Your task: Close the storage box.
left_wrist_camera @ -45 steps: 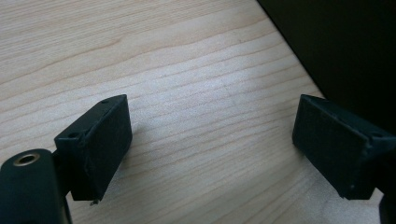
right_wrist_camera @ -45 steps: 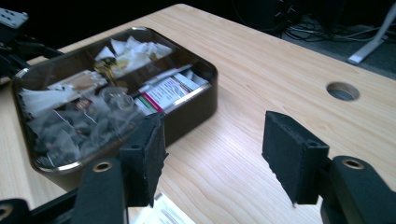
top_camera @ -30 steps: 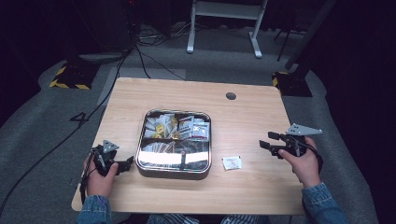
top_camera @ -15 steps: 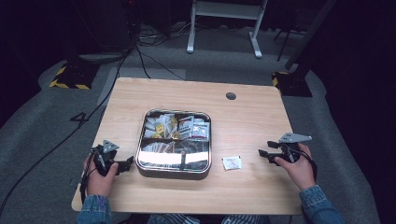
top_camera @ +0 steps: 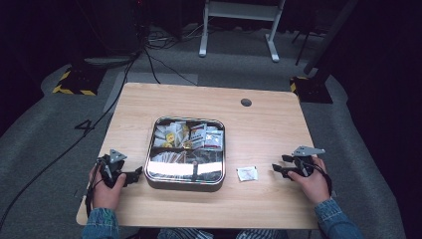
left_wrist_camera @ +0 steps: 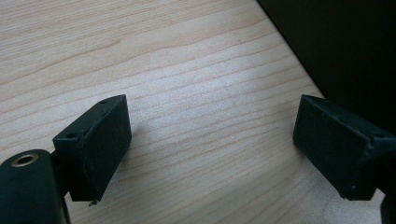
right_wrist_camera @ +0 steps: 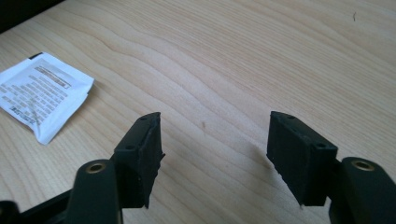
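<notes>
We hold our right gripper (top_camera: 279, 167) low over the wooden table (top_camera: 268, 124), its jaws spread wide with nothing between them, pointing toward the small white packet (top_camera: 247, 173) that lies flat on the bare wood just beside it. In the right gripper view that packet (right_wrist_camera: 42, 93) sits up and to the left of the jaws, apart from them, its printed face upward. Between the packet and our left gripper (top_camera: 134, 175) stands the square metal tin (top_camera: 149, 167), full of sachets. Our left gripper rests near the table's front left corner, just beside the tin, jaws likewise parted and empty over bare wood.
</notes>
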Tool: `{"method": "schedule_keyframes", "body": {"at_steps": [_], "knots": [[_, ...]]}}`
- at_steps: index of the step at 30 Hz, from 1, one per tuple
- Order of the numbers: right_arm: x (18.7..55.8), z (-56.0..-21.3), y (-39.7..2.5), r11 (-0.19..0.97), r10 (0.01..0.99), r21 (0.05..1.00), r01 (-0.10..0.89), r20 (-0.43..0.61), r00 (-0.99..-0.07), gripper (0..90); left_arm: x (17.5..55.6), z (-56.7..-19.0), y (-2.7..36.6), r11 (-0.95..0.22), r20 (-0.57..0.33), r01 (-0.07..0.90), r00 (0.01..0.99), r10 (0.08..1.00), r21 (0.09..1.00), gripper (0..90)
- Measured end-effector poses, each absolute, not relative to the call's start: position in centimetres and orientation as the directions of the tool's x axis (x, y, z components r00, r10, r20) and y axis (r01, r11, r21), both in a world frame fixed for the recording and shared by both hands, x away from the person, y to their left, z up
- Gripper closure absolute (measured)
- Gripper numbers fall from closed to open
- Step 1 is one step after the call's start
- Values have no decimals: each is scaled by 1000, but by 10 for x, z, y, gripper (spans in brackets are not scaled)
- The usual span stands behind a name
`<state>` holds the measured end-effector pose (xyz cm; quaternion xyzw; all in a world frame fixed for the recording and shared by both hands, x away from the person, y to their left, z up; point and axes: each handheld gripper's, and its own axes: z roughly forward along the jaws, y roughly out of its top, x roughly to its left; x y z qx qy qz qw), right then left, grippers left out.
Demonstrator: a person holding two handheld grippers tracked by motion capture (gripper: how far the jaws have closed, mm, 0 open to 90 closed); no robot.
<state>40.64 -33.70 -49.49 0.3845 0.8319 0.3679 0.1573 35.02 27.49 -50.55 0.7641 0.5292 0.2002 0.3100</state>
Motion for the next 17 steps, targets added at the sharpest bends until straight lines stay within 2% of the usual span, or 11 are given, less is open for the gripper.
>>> {"method": "schedule_keyframes", "body": {"at_steps": [4,9,17], "knots": [[407,-499,-337,444,758,728,523,6,-652,298,350,-505,275,-248,-22,685,360,933,685,119],[408,-505,-335,439,767,735,516,-8,-642,140,350,-505,275,-248,-22,685,360,933,685,119],[410,-505,-334,445,762,731,518,-6,-647,107,351,-505,275,-249,-23,686,362,932,684,115]]}}
